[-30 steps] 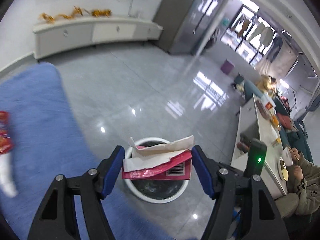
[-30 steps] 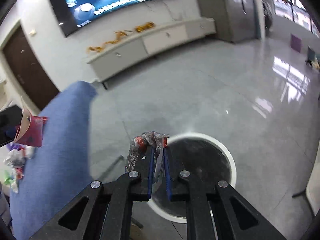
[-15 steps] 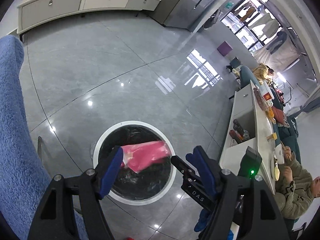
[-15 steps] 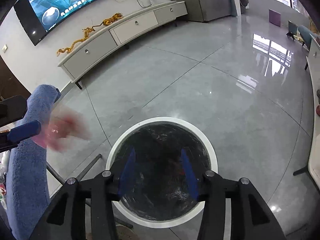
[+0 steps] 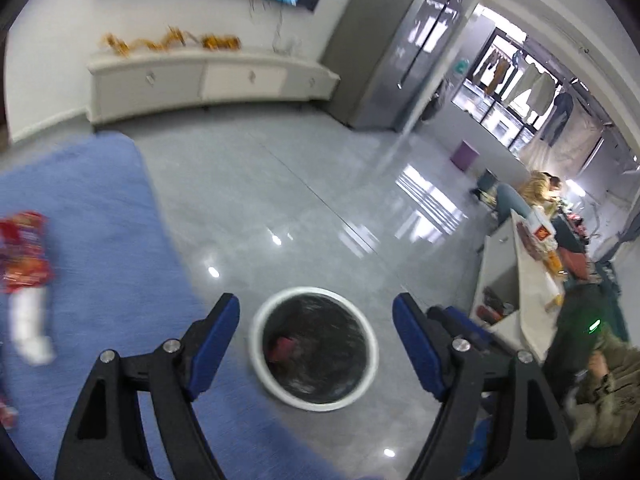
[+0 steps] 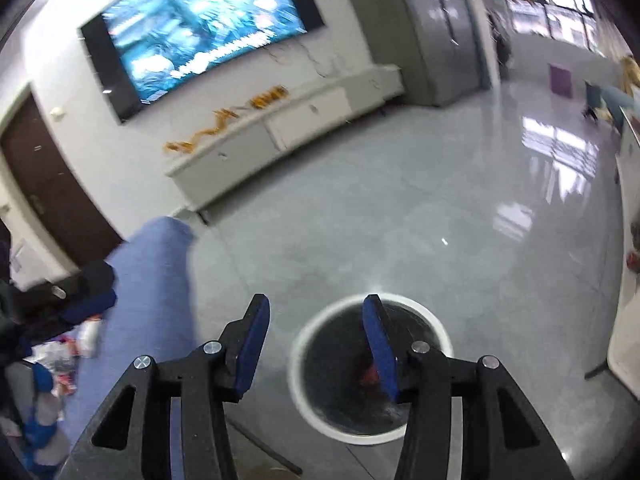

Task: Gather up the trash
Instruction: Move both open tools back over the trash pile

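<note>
In the left wrist view, a red wrapper (image 5: pixel 24 256) lies on the blue cloth (image 5: pixel 100 216) at 9 o'clock, with a white scrap (image 5: pixel 30 328) just below it. The left gripper (image 5: pixel 316 334) is spread wide and holds nothing. Between its fingers sits the bin (image 5: pixel 374 356), white-rimmed and black-lined, on the grey floor (image 5: pixel 280 184), with a red box (image 5: pixel 284 346) inside at its 9 o'clock side.

In the right wrist view, more trash (image 6: pixel 60 356) is piled at 8 o'clock beside the cloth (image 6: pixel 156 280). The right gripper (image 6: pixel 316 344) is also open and empty. The bin (image 6: pixel 298 368) lies at 5 o'clock, partly behind the right finger (image 6: pixel 380 352), with something red (image 6: pixel 370 374) inside.
</note>
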Demonstrator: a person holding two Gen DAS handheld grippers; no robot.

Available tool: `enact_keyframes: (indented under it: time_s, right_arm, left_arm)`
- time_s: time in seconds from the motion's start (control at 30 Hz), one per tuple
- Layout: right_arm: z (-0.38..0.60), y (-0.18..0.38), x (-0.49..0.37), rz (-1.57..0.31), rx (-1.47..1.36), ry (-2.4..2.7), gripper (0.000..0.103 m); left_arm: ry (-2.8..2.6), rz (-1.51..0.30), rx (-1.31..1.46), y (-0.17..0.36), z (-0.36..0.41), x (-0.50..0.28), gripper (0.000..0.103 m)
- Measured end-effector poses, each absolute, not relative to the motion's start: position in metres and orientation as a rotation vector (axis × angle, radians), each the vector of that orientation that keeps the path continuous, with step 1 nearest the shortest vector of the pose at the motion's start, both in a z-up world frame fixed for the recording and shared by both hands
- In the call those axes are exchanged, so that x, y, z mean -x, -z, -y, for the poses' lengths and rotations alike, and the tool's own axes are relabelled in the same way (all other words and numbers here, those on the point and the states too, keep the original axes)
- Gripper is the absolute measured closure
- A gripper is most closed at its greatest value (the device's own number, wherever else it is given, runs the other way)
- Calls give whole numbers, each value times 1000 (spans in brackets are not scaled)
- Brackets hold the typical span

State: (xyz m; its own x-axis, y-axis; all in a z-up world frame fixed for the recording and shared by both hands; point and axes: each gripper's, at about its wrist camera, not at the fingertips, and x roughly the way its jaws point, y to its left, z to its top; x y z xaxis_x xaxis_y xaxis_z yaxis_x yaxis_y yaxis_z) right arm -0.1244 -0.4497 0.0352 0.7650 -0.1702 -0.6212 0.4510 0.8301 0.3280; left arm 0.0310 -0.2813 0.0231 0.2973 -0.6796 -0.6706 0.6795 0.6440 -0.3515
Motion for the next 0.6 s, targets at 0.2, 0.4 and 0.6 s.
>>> enact_keyframes:
  time_s: [0.2,0.4,0.6]
  right_arm:
    - [385,-98,114,-519,-397,197,57]
    - [333,-144,96,-451,-330,69,57]
    - [283,-157,69,-452,-267,-35,57]
  left_arm:
    - [772,-749,-27,-62,179,-18,25]
    - [554,-621,20,-89,61,-11,25]
    - [218,-548,26,-90,-37,-12,25]
